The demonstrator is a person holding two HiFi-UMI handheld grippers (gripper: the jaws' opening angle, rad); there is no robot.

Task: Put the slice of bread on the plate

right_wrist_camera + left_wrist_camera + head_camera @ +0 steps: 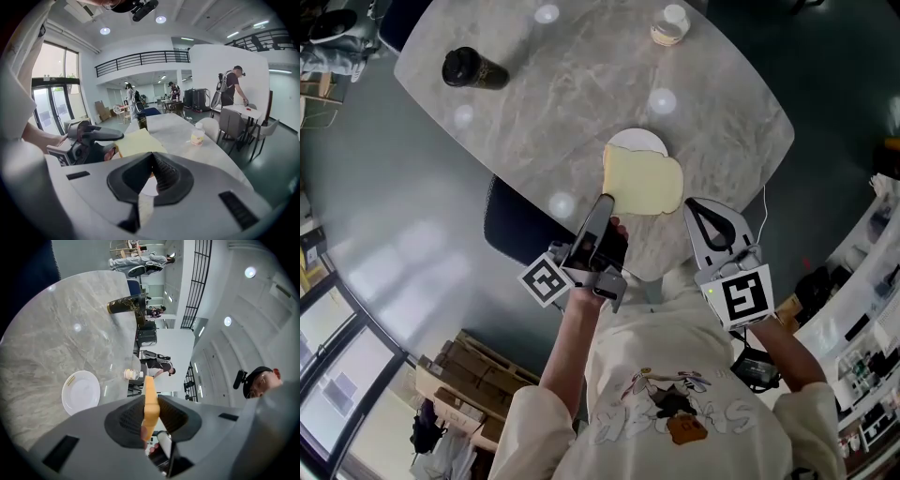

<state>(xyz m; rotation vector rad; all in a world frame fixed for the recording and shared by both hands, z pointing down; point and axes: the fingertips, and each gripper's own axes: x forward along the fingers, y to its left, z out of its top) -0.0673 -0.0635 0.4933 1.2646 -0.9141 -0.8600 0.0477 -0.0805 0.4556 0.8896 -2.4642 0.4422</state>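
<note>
Yellow slice [643, 181], one; plate [636, 141], apparently one

The slice of bread [643, 181] hides most of the plate [639, 141].

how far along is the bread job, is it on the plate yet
Done: the left claw is clamped on the slice of bread. In hand: the slice is held over the white plate. Left: set it down and open the claw. The right claw is shut, empty.
</note>
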